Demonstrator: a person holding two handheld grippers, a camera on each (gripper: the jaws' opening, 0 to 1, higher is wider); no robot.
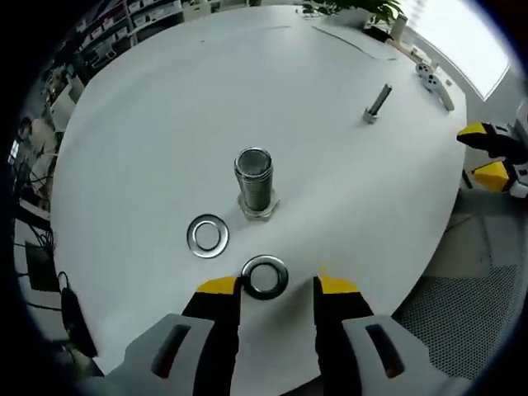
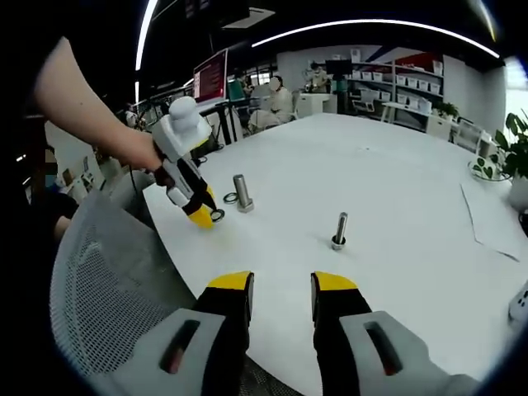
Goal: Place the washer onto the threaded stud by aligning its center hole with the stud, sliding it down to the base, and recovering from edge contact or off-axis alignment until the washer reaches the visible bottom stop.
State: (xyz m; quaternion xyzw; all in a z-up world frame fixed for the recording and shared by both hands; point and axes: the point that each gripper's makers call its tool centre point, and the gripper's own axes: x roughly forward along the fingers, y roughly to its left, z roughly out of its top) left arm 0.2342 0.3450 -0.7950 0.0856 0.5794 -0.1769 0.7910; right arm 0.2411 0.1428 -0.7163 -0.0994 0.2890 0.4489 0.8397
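A thick threaded stud (image 1: 253,183) stands upright on its hex base on the white table (image 1: 148,124). Two flat steel washers lie in front of it: one washer (image 1: 207,235) to the left, and a second washer (image 1: 265,276) on the table just between the yellow tips of my left gripper (image 1: 277,285), which is open and not touching it. In the right gripper view the stud (image 2: 242,192) stands beyond the left gripper (image 2: 202,217), held by a hand. My right gripper (image 2: 282,282) is open and empty over the table's near edge.
A thinner bolt (image 1: 378,103) stands upright farther across the table, also seen as the bolt (image 2: 339,230). The right gripper (image 1: 487,153) hangs off the table's right edge. A grey mesh chair (image 2: 91,272) sits by the table. Desks and shelves lie beyond.
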